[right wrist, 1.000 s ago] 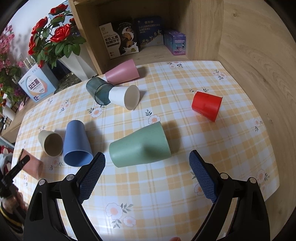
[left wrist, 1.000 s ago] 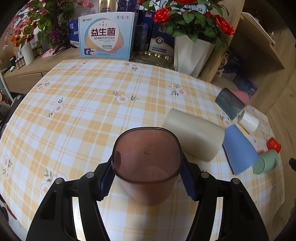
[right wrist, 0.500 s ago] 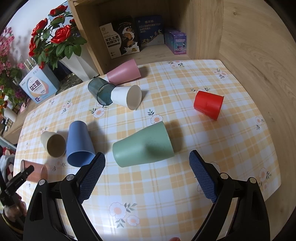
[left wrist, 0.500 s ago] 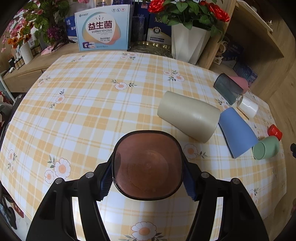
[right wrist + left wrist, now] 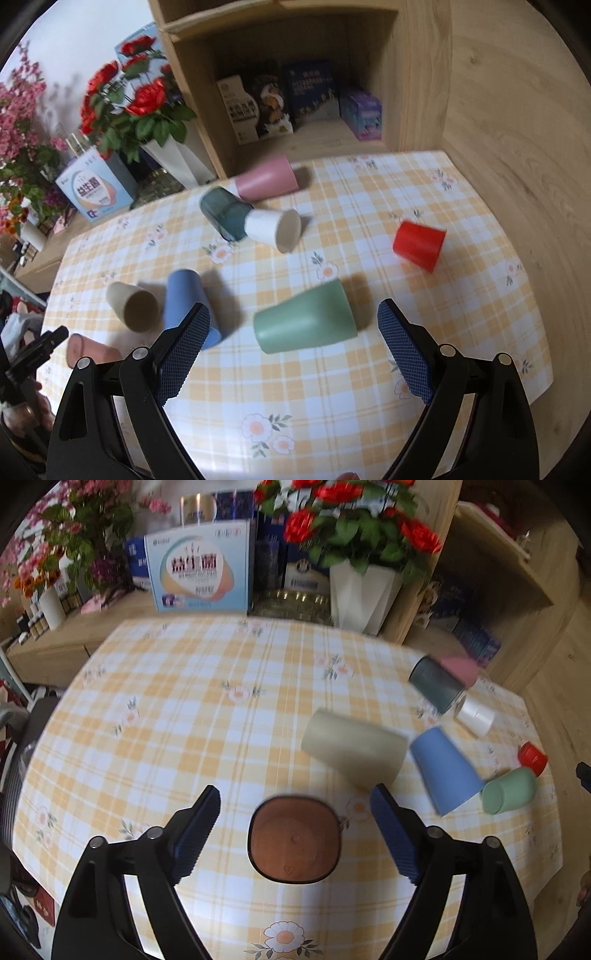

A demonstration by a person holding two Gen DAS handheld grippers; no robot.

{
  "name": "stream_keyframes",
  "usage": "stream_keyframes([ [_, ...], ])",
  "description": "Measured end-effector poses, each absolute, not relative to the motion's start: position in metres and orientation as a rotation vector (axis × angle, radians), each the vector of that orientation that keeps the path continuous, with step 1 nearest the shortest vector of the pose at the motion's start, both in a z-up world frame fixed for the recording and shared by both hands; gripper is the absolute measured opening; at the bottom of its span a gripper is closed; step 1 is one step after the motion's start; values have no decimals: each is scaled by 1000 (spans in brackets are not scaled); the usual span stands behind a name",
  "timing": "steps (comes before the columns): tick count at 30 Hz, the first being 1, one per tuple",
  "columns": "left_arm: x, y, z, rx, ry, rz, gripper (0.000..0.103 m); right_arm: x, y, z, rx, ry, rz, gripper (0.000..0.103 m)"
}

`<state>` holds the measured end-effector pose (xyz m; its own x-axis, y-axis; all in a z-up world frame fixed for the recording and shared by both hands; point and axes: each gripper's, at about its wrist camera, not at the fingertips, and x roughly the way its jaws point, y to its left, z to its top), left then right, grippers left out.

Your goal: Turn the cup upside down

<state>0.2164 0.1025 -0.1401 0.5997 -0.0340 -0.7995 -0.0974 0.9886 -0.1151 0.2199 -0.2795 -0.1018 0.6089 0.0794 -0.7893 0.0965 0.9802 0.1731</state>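
Left wrist view: left hand-held gripper (image 5: 295, 808) stands wide, jaws well clear of the brown translucent cup (image 5: 294, 839), which sits between them on the counter (image 5: 155, 709). Only a flat brown face inside a dark rim is presented; whether this is base or mouth cannot be told from here. Beige cup (image 5: 352, 747) lies on its side just beyond, with the blue cup (image 5: 445, 770) beside it. Frame is blurred.

Right wrist view: right hand-held gripper (image 5: 293, 332) is also wide and holds nothing; the green cup (image 5: 304, 322) lies on its side between its jaws. Brown cup appears at far left, next to the other gripper. Red cup (image 5: 419, 245), white cup (image 5: 273, 229), dark teal cup (image 5: 223, 212) and pink cup (image 5: 266, 182) lie scattered, mostly tipped.

Risk assessment: a pad could clip the released cup and topple it. Closing on the green cup could send it rolling across the cloth.
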Motion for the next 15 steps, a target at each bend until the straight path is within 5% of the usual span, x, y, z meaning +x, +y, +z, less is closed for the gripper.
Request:
stream_keyframes([
  [15,179,73,-27,-46,676,28,97,197,-243,-30,111,724,34,89],
])
